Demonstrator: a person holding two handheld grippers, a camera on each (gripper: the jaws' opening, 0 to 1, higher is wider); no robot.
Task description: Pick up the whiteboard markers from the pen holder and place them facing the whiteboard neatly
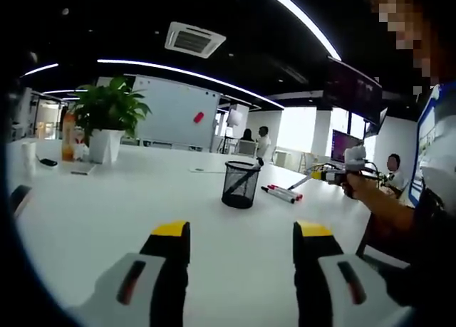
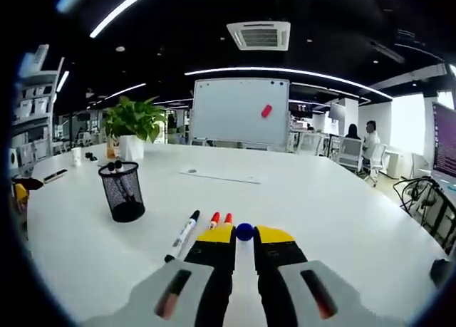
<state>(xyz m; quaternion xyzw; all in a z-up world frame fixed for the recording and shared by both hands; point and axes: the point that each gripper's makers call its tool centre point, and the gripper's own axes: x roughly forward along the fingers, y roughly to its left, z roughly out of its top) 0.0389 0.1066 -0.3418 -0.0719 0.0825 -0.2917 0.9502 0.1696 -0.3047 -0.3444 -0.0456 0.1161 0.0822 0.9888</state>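
**Markers laid out before the whiteboard**

No writing is legible. The right gripper (image 2: 244, 236), with yellow-tipped black jaws, is closed narrowly on a blue-capped marker (image 2: 244, 231). Beside it on the smooth white table (image 2: 342, 206) lie two red-capped markers (image 2: 221, 218) and a black-capped one (image 2: 182, 236). The black mesh pen holder (image 2: 122, 191) stands left; the whiteboard (image 2: 240, 112) is far. The left gripper (image 1: 242, 234) is wide, holding nothing.

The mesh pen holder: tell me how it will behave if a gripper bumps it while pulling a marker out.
The pen holder looks like thin wire mesh, so probably light and easy to slide on the smooth white table. It stands taller than wide, with markers leaning inside, so a sideways tug could tip it. The mesh may flex slightly.
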